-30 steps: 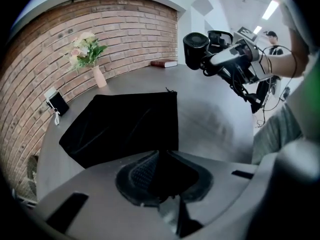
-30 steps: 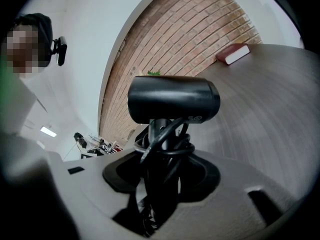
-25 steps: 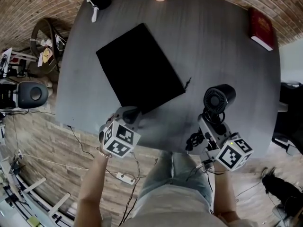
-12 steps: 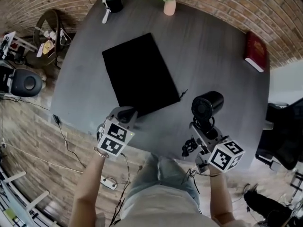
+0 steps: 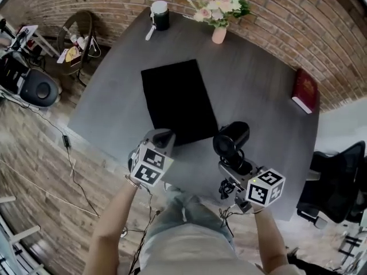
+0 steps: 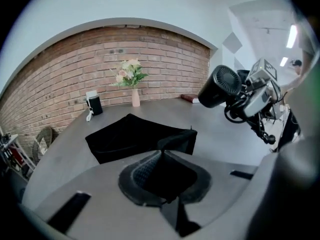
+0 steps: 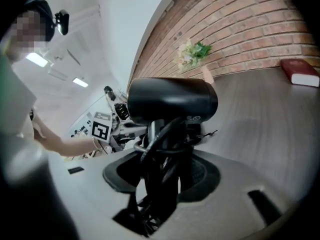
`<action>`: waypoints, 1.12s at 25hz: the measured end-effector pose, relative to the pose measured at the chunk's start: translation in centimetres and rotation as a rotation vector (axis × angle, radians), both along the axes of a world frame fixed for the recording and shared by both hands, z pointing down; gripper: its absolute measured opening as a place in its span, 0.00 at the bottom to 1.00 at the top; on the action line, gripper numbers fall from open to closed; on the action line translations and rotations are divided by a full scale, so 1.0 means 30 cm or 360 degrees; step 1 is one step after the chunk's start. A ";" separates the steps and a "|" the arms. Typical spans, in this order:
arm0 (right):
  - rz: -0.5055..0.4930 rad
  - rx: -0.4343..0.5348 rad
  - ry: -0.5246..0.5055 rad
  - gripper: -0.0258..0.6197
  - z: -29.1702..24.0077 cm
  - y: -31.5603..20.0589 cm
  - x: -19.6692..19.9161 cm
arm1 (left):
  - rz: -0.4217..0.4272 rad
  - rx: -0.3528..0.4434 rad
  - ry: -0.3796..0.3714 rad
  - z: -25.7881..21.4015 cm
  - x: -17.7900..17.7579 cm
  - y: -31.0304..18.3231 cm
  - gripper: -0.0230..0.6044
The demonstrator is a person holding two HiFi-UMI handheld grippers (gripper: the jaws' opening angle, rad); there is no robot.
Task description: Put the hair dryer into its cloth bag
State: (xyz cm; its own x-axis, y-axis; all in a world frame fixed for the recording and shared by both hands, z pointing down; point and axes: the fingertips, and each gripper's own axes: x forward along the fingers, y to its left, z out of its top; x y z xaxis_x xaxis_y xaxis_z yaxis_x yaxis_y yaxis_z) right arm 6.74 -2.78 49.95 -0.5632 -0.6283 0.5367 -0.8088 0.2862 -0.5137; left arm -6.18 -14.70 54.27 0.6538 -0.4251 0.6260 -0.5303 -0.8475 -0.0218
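Nearest, in the right gripper view, the coiled black cord (image 7: pixel 159 134) is covering the hair dryer's handle and most of the pads, so where exactly the pads are pressing is hard to make out. The right tongs (image 7: pixel 161 166) are standing about half open and clamping that cord-wrapped handle. They are holding the black hair dryer (image 7: pixel 172 100) upright and clear of the desk (image 5: pixel 258 90), with its barrel lying crosswise above the jaws. In the head view the marker cubes are hiding both hands, and only the forearms are showing. The left tongs (image 6: pixel 162 153) are squeezed almost fully together on a small fold of the black cloth bag (image 5: pixel 178 99). They are pinching its near edge and raising that bit into a peak, while the rest of the bag is lying flat on the grey desk. The bag's inside is not showing, and which edge is its mouth cannot be told; the dryer is outside it, hanging just beside its near right corner. Farther back, a red book (image 5: pixel 304 90) is lying near the desk's right edge. At the far edge a pink vase (image 5: pixel 218 34) is holding flowers, and a black cup with a white top (image 5: pixel 160 16) is standing to its left, its contents out of sight.
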 end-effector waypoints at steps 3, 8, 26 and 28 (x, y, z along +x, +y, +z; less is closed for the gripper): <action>-0.0197 -0.0016 0.0064 0.32 0.006 0.007 -0.049 | -0.0049 0.0045 0.0072 -0.042 0.010 -0.013 0.06; -0.0473 -0.0068 0.0152 0.32 0.033 0.039 -0.122 | -0.0086 0.0071 0.0136 -0.068 0.007 -0.012 0.06; -0.0961 -0.0332 0.0280 0.32 0.223 0.098 -0.238 | -0.0064 0.0165 0.0248 -0.107 0.009 0.016 0.06; -0.0957 -0.0355 0.0313 0.32 0.241 0.076 -0.240 | -0.0053 0.0165 0.0267 -0.106 0.008 0.024 0.06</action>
